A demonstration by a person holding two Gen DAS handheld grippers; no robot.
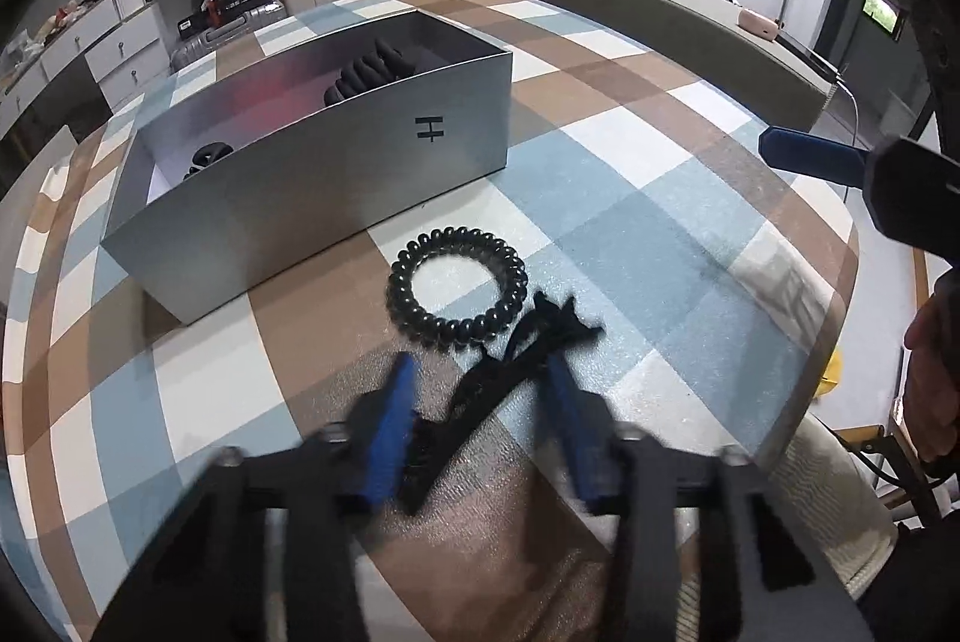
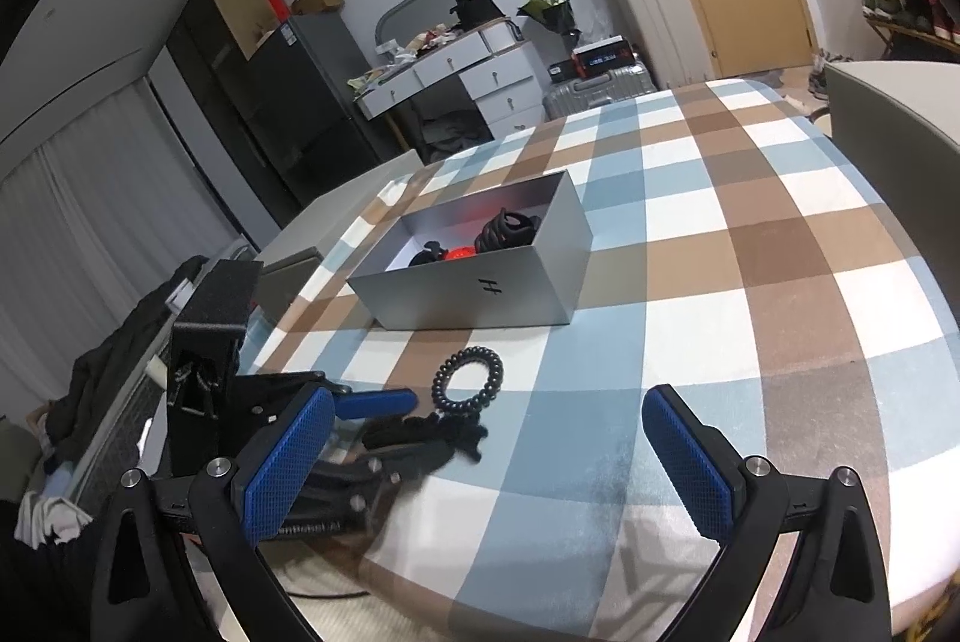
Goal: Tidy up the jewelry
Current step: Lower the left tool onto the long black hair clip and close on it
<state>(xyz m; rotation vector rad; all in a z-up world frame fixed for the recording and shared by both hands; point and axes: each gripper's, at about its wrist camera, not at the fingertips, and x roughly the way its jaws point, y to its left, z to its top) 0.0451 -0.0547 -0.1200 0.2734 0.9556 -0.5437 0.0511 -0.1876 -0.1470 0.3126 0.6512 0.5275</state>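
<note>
My table (image 1: 630, 102), under a blue, brown and white check cloth, fills both views. On it, at about ten o'clock from my left gripper, stands the open grey box (image 1: 336, 174); black pieces lie inside it, and the right wrist view shows something red among them. Just this side of the box, near but apart from its front wall, lies the black coil band (image 1: 459, 288) flat on the cloth. At its five o'clock, touching or nearly so, is the black lace strip (image 1: 510, 372), which runs back toward me between my left fingers. My left gripper (image 1: 480, 402) is low over the cloth with its blue pads spread on either side of the strip, not closed on it. My right gripper (image 2: 486, 462) hovers at three o'clock of the left one, jaws wide and holding nothing, well apart from the box.
</note>
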